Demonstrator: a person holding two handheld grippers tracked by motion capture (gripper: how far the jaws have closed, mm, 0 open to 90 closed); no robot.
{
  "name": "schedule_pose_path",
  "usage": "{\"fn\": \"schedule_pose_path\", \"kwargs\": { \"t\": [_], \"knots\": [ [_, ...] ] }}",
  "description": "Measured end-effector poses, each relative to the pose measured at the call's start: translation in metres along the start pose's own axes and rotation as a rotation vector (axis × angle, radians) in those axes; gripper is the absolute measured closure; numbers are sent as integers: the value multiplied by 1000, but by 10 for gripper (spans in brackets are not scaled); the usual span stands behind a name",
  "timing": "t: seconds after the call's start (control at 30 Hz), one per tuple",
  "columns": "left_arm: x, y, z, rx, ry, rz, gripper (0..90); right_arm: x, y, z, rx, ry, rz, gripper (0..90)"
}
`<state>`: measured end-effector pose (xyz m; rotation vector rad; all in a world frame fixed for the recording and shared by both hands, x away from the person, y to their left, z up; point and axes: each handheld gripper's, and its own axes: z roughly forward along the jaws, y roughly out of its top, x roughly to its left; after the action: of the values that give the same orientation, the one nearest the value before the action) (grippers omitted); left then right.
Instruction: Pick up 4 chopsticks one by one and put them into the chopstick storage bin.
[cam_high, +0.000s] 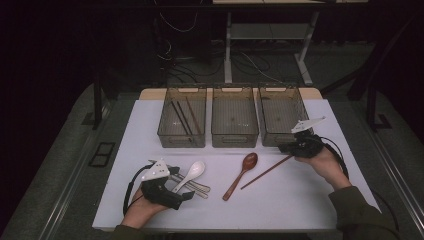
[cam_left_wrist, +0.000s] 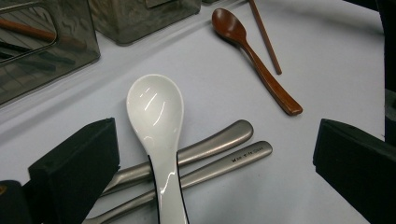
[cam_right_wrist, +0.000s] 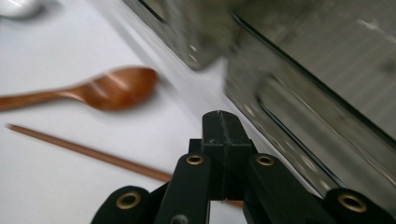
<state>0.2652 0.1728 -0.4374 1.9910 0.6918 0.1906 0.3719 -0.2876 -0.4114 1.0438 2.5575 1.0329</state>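
A white ceramic spoon (cam_high: 194, 172) (cam_left_wrist: 156, 116) lies across two metal utensil handles (cam_high: 198, 189) (cam_left_wrist: 219, 140) at the mat's front left. My left gripper (cam_high: 184, 185) (cam_left_wrist: 215, 135) is open, one jaw on either side of that pile. A brown wooden spoon (cam_high: 242, 172) (cam_left_wrist: 252, 51) (cam_right_wrist: 107, 88) lies mid-mat, and a single wooden chopstick (cam_high: 267, 171) (cam_left_wrist: 265, 35) (cam_right_wrist: 84, 149) lies to its right. My right gripper (cam_high: 284, 148) (cam_right_wrist: 219, 119) is shut, pads together, low over the chopstick's far end. The chopstick runs under the jaws; contact is unclear.
Three clear plastic bins stand in a row at the back of the white mat (cam_high: 300, 200): the left bin (cam_high: 182, 137) holds dark and brown chopsticks, and I see nothing in the middle bin (cam_high: 234, 137) or the right bin (cam_high: 280, 120). The right bin's wall (cam_right_wrist: 303, 93) is close beside my right gripper.
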Motion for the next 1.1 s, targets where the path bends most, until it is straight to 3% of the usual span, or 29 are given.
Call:
{"fn": "schedule_pose_path", "kwargs": {
  "t": [0.1, 0.27, 0.57, 1.1],
  "knots": [
    [0, 0, 0, -1, 0, 0, 0, -11, -8, -1, 24, -45, 22, 897],
    [-1, 0, 0, 3, -1, -1, 0, -23, -17, 0, 35, -81, 58, 897],
    [-1, 0, 0, 4, -3, -1, 0, -33, -25, 9, 79, -126, 72, 898],
    [-1, 1, 0, 6, -6, 1, 0, -36, -32, 8, 99, -135, 80, 898]
  ]
}}
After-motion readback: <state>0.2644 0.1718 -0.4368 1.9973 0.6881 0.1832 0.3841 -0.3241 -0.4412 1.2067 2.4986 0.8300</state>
